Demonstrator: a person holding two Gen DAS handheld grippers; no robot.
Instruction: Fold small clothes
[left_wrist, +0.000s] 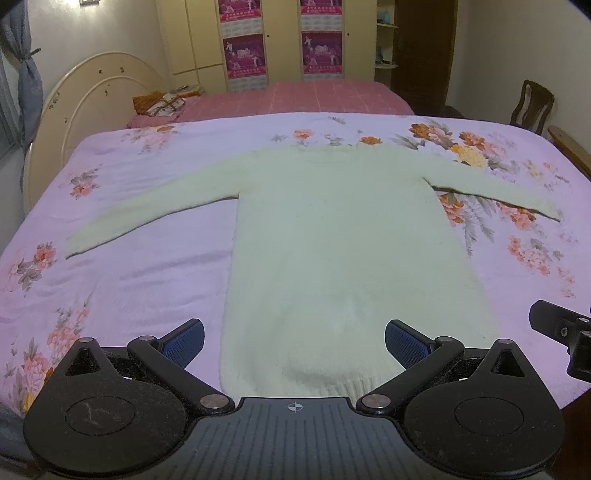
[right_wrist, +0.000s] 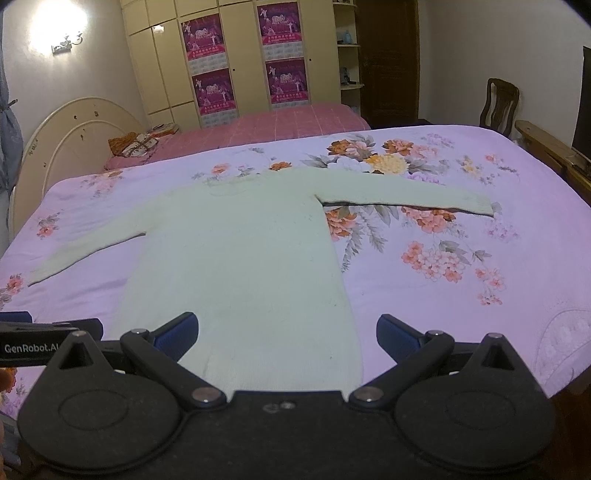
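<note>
A pale cream knitted long-sleeved sweater (left_wrist: 332, 240) lies flat, sleeves spread, on a lilac flower-printed bedspread (left_wrist: 129, 280). The left gripper (left_wrist: 294, 341) hangs with jaws spread wide and empty above the sweater's ribbed hem, which sits between and just ahead of its blue pads. The right gripper (right_wrist: 287, 334), likewise released, straddles the hem's right corner; the body stretches ahead of both.

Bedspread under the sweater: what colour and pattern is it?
Lilac-pink bedspread with orange and pink flower prints, clearest in the right wrist view.
</note>
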